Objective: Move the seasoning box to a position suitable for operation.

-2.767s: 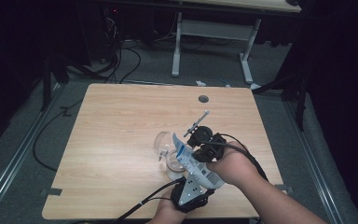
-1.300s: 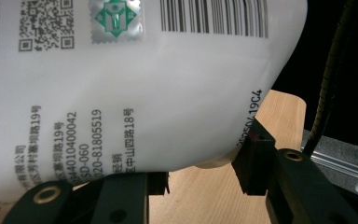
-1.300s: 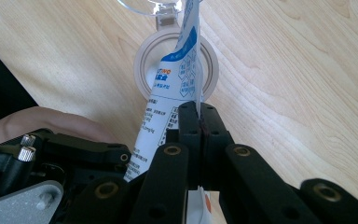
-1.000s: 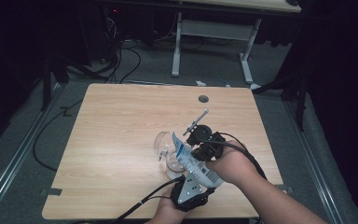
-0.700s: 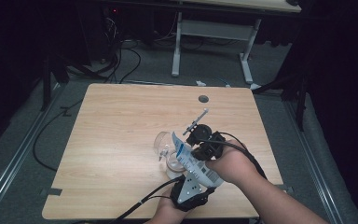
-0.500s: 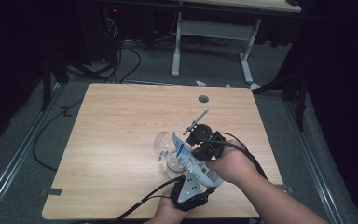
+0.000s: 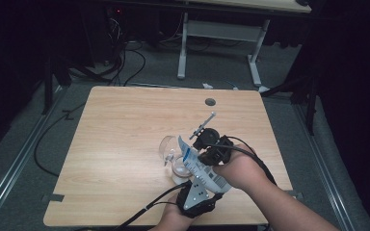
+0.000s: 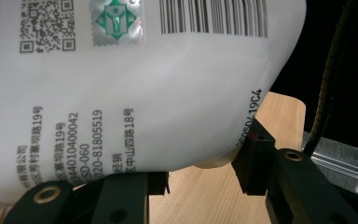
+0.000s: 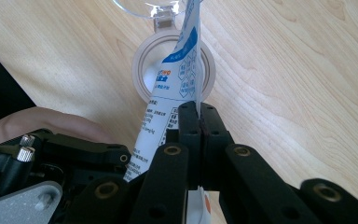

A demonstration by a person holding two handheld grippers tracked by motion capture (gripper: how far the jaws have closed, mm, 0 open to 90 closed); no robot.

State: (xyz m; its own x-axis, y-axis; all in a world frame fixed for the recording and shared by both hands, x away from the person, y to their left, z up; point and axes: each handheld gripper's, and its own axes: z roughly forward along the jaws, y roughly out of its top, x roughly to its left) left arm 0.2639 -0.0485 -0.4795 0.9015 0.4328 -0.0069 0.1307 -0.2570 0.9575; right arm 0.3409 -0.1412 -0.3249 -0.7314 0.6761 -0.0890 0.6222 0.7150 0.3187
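- white pouch [image 7: 200, 166] sits at about 5 o'clock on the bench [image 7: 125, 134], tilted, top corner aimed at 11 o'clock over the open jar [image 7: 178, 168].
- left gripper [image 8: 200, 179]: fingers part-way closed around the fat lower body of the pouch, holding it up from below.
- right gripper [image 9: 199, 116]: fingers pinched tight on the thin side edge of the pouch, just behind the mouth.
- right gripper view: pouch tip hangs right over the jar's round opening; the jar's clear hinged lid [image 7: 166, 147] is flipped back at 11 o'clock.
- can't tell whether anything is coming out of the pouch; the opening itself isn't visible.
- step in hand, my read: pouring or lining up to pour from pouch into jar.
- next move likely needs more tilt from the left hand while the right keeps the tip centred over the opening.
- risks: tip slides off the rim and spills on the bench, or the pouch knocks the light jar over. go slow on the tilt.
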